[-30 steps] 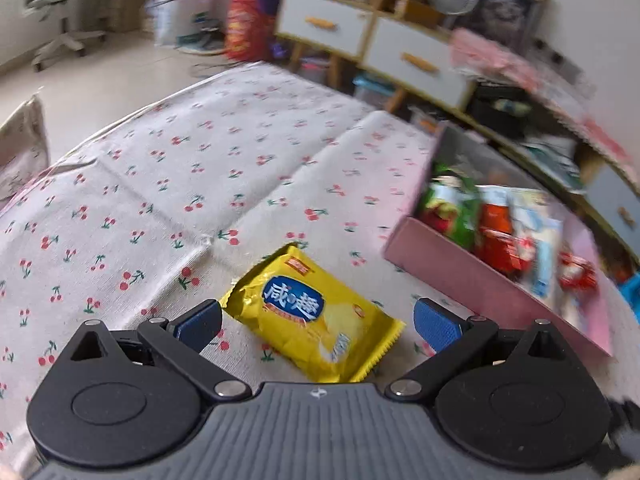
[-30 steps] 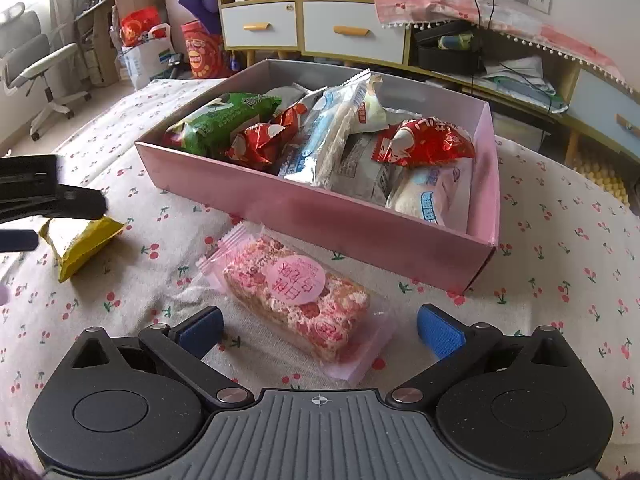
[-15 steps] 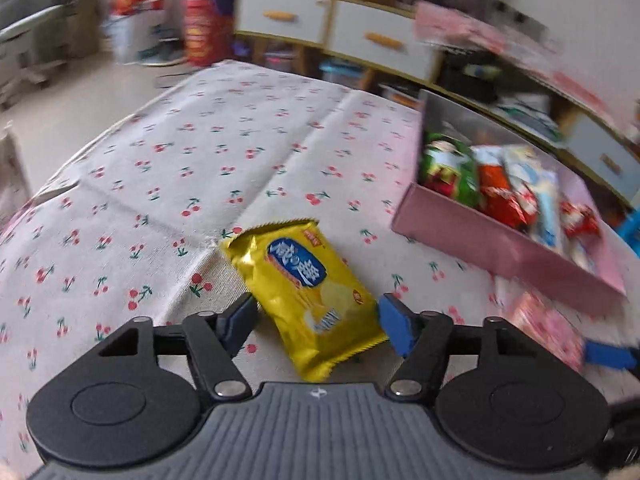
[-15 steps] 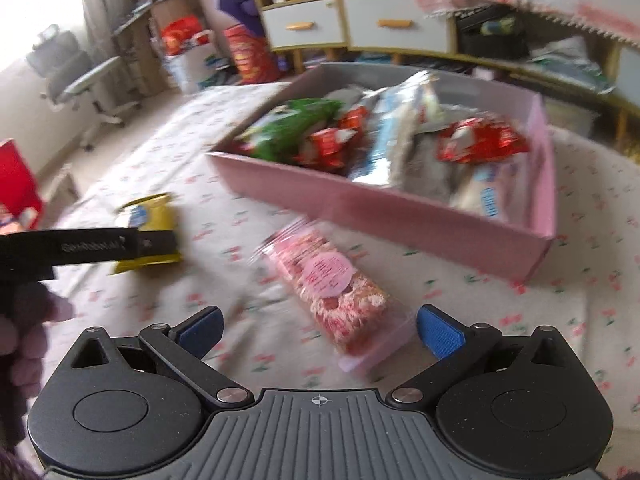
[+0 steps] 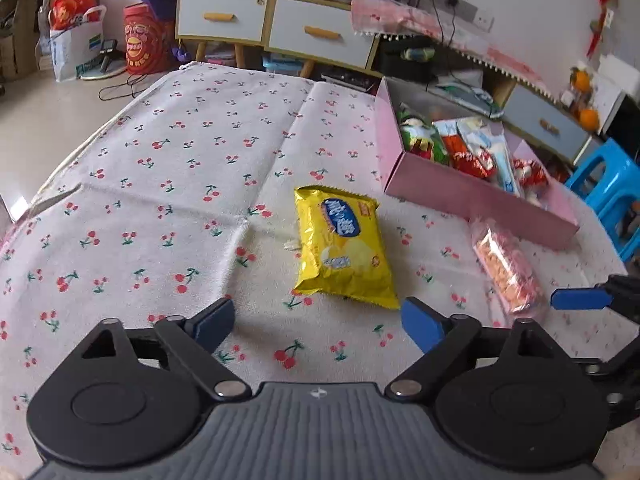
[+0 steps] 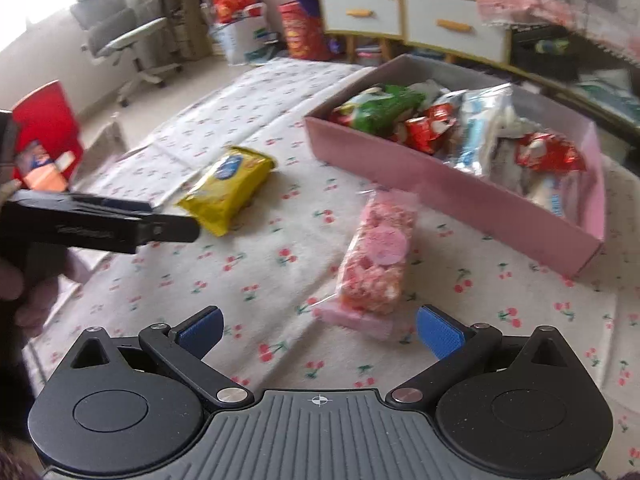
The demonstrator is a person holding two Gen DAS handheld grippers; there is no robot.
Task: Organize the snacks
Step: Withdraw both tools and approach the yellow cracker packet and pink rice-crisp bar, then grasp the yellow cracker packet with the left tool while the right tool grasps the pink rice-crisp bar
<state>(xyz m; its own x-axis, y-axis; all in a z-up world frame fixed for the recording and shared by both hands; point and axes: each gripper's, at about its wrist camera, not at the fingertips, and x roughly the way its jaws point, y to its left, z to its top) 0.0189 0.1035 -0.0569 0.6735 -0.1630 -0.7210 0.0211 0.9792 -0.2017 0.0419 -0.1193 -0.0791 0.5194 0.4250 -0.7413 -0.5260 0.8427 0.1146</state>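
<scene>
A yellow snack packet [image 5: 344, 248] lies flat on the cherry-print tablecloth [image 5: 160, 160], just beyond the fingertips of my left gripper [image 5: 318, 324]. Its jaws are opening, and nothing sits between the blue pads. To the right lies a clear packet of pink rice crisps [image 5: 506, 268], short of the pink box [image 5: 472, 196] full of snacks. In the right wrist view the pink packet [image 6: 376, 256] points lengthwise at my right gripper [image 6: 320, 334]. That gripper is wide open, with the packet's near end at the gap and untouched. The yellow packet [image 6: 230, 184] and left gripper [image 6: 176, 226] show at left.
The pink box [image 6: 440, 188] stands at the table's far right. A blue stool [image 5: 612, 184] is beyond the right edge. A drawer cabinet [image 5: 320, 36] and bags stand behind the table. A red carton [image 6: 44, 136] and an office chair [image 6: 120, 40] are off to the left.
The left jaws narrowed beside the yellow packet, then widened again; the packet now lies ahead of the fingertips, turned more lengthwise. The right gripper swung, so the pink packet now points at it.
</scene>
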